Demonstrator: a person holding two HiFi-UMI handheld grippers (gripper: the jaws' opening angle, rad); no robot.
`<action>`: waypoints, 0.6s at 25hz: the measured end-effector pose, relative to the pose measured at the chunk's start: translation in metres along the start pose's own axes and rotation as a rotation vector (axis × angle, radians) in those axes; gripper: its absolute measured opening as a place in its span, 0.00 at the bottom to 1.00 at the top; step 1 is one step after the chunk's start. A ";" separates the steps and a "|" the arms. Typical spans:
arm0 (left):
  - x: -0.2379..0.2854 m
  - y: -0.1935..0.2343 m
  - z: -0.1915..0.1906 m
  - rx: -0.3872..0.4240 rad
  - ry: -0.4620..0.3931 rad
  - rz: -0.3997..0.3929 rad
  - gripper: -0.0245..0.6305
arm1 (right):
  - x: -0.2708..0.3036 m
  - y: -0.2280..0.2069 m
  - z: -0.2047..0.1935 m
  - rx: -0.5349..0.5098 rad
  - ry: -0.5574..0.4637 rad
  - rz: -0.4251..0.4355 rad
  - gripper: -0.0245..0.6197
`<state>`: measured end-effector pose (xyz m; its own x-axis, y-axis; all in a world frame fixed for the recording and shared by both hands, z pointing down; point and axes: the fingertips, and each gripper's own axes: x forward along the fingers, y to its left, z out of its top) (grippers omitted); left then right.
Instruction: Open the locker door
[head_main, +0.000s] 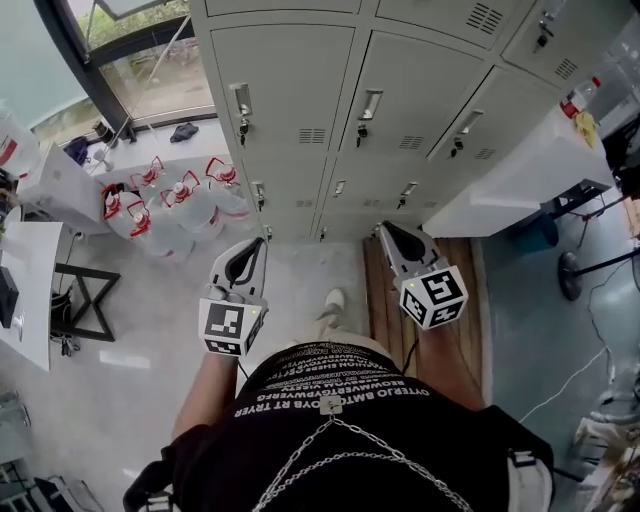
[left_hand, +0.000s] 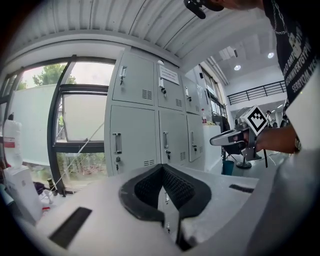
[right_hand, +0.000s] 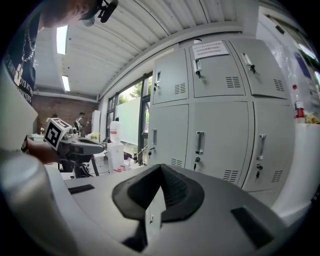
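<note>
Though flat (vented), metal locker doors (head_main: 285, 95)

Paper notice (right_hand: 209, 49) on upper locker door (right_hand: 215, 75), top centre of right gripper view: print too small to read. Black shirt (left_hand: 295, 45), right edge of left gripper view: white print, "UNIVERSITY" legible, rest unclear.

The pale grey locker door (head_main: 283, 85) stands shut, its handle (head_main: 241, 100) at left.
</note>
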<state>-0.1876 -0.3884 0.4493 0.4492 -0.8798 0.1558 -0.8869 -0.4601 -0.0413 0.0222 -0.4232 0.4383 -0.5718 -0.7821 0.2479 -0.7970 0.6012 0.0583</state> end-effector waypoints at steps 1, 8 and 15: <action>0.004 0.003 0.002 0.004 0.001 0.012 0.04 | 0.008 -0.005 0.003 0.000 -0.008 0.009 0.03; 0.039 0.019 0.014 0.031 0.023 0.058 0.04 | 0.066 -0.042 0.011 0.017 -0.022 0.067 0.03; 0.082 0.027 0.010 0.005 0.058 0.086 0.04 | 0.123 -0.081 0.018 0.017 -0.003 0.083 0.03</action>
<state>-0.1734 -0.4741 0.4515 0.3645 -0.9076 0.2085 -0.9212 -0.3842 -0.0617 0.0130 -0.5711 0.4462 -0.6364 -0.7303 0.2482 -0.7501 0.6610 0.0215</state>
